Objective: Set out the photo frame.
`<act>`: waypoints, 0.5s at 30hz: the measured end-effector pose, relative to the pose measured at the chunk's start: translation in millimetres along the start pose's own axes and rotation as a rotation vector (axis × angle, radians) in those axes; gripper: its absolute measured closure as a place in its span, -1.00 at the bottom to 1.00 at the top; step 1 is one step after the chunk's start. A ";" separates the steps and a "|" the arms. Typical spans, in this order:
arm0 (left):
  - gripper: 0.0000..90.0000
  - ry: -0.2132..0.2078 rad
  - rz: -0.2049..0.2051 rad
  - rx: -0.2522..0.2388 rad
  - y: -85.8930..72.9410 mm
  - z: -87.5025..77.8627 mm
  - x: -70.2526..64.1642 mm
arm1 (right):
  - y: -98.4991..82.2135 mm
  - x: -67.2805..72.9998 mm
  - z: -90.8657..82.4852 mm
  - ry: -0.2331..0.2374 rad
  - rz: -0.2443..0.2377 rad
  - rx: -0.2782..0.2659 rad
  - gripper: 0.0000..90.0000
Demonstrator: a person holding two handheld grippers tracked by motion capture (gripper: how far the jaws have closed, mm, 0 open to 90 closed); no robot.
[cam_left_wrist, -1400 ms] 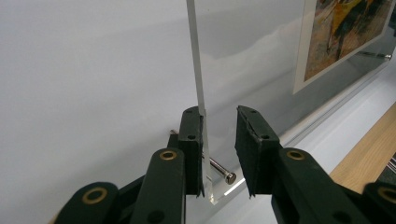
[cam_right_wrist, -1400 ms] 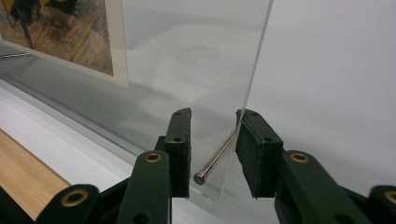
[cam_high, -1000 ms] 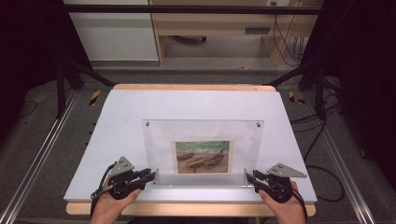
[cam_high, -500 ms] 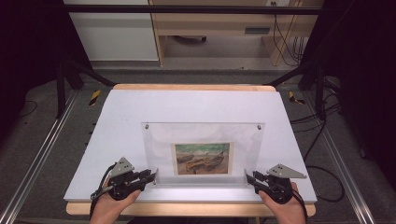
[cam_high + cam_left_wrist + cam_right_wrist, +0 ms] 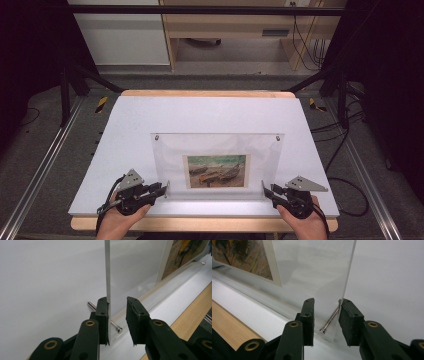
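Clear acrylic picture frame [image 5: 217, 165] standing on the white tabletop [image 5: 200, 115], near its front edge.

Dark room, cabinets beyond. The left gripper [image 5: 117, 315] and right gripper [image 5: 326, 315] straddle the frame's lower corners, fingers [image 5: 103, 315] narrowly apart; one pad per side seems to touch the pane, though the glare leaves that uncertain.

One clear acrylic frame [image 5: 218, 162], one picture [image 5: 216, 171], two hand-held grippers, one table [image 5: 125, 125].
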State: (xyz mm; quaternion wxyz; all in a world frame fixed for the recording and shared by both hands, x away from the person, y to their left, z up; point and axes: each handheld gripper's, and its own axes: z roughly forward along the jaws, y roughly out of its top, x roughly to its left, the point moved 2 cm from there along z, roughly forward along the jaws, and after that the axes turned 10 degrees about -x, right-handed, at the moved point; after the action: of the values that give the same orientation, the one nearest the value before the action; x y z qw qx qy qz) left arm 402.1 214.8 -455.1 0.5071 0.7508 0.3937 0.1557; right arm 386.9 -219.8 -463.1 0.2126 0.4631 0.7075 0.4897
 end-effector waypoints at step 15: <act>0.56 -0.001 0.017 0.022 -1.8 -0.4 -2.8 | -3.5 0.2 -0.8 0.005 -0.024 0.005 0.45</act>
State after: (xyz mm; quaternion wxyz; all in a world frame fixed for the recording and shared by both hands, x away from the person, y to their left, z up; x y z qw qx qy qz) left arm 399.2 213.3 -456.1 0.4977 0.7597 0.3886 0.1555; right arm 384.6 -220.4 -465.8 0.2156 0.4540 0.7149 0.4862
